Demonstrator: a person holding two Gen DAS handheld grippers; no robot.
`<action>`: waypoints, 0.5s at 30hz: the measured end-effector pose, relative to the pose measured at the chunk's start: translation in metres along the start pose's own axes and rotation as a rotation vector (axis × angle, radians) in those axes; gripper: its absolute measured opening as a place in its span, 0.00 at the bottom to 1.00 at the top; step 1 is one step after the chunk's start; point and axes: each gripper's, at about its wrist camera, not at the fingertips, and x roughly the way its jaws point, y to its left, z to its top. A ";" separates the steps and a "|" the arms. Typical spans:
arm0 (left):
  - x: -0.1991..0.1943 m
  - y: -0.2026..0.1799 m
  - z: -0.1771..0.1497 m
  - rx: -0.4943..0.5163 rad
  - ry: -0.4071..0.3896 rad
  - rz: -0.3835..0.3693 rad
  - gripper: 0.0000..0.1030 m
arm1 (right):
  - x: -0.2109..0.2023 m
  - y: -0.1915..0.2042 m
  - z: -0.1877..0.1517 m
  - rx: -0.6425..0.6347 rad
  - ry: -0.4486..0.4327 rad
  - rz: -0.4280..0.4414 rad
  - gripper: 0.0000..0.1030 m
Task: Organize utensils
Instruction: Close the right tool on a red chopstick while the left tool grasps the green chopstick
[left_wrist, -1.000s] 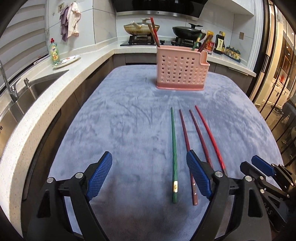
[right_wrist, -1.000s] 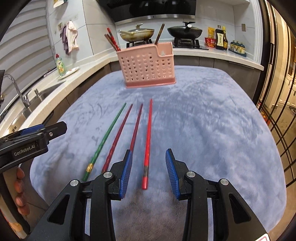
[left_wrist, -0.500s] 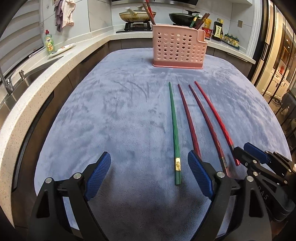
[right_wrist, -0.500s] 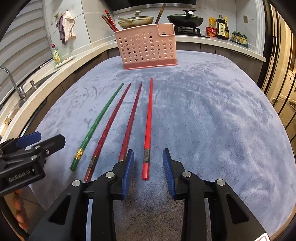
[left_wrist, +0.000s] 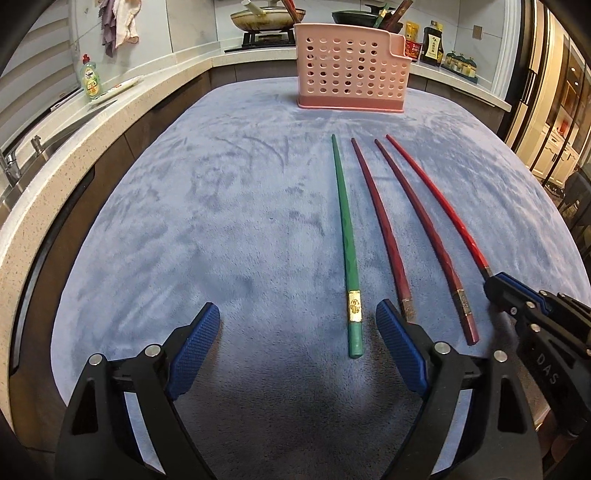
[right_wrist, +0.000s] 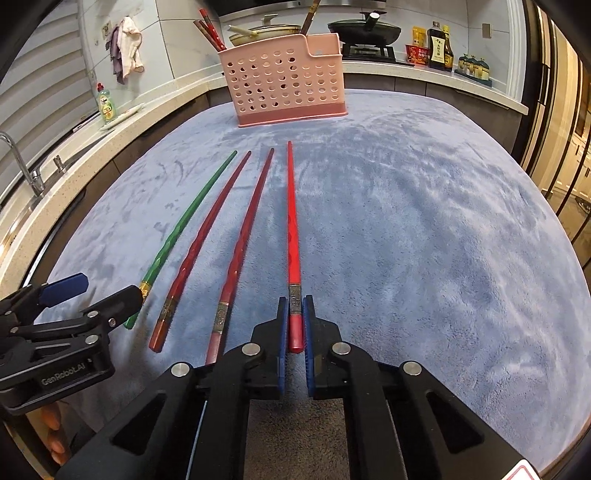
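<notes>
Four chopsticks lie side by side on a blue-grey plush cloth: a green one, two dark red ones and a bright red one. My right gripper is shut on the bright red chopstick's near end, low over the cloth. My left gripper stands open, and the green chopstick's near end lies between its fingers, closer to the right finger, touching neither. A pink perforated utensil holder with several chopsticks in it stands at the cloth's far end.
A stone counter with a sink, a tap and a green soap bottle runs along the left. Pans sit on the hob behind the holder, with sauce bottles to the right. A person's fingers show at the lower left.
The right gripper's jaws have closed on the bright red chopstick's near end. Both grippers have sunk closer to the cloth. The left jaws have stayed wide.
</notes>
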 end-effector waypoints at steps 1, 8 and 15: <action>0.001 0.000 0.000 0.001 0.003 -0.001 0.77 | -0.001 0.000 -0.001 0.002 0.000 0.000 0.07; 0.009 0.000 -0.003 -0.001 0.010 0.004 0.69 | -0.004 -0.003 -0.005 0.014 0.002 0.005 0.07; 0.007 -0.006 -0.002 0.021 0.005 -0.030 0.45 | -0.005 -0.004 -0.006 0.014 0.002 0.006 0.07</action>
